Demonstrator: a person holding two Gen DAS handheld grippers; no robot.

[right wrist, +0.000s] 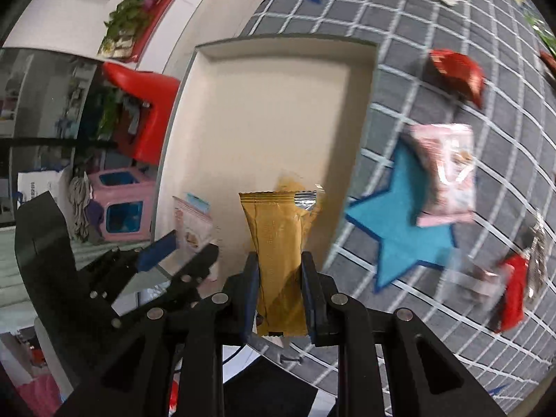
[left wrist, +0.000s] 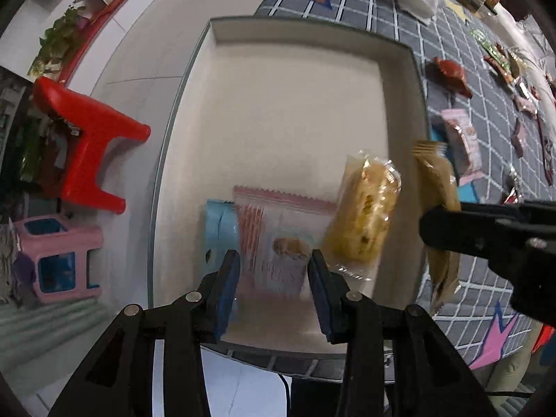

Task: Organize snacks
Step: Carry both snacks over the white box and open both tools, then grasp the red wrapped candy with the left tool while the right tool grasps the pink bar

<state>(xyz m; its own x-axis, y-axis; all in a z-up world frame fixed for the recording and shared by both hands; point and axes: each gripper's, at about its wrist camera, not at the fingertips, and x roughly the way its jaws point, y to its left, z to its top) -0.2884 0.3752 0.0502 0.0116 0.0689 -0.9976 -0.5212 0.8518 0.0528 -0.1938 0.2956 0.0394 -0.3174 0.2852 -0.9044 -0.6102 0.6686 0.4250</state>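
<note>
A shallow white box [left wrist: 415, 80] lies on the checked mat; it also shows in the right wrist view [right wrist: 368, 104]. In its near end lie a blue packet [left wrist: 219, 226], a pink packet [left wrist: 278, 239] and a clear-wrapped yellow cake [left wrist: 365, 215]. My left gripper [left wrist: 274, 278] is open and empty just above the pink packet. My right gripper [right wrist: 279, 281] is shut on a tan snack packet [right wrist: 278, 239], held upright over the box's near right edge; it shows at the right in the left wrist view [left wrist: 438, 187].
Loose snacks lie on the mat [right wrist: 451, 295] right of the box: a red packet [right wrist: 458, 73], a pink packet [right wrist: 448, 173], a red-wrapped one [right wrist: 510, 299], several more at the far right [left wrist: 500, 59]. A red stool [left wrist: 90, 146] and pink stool [left wrist: 59, 257] stand left.
</note>
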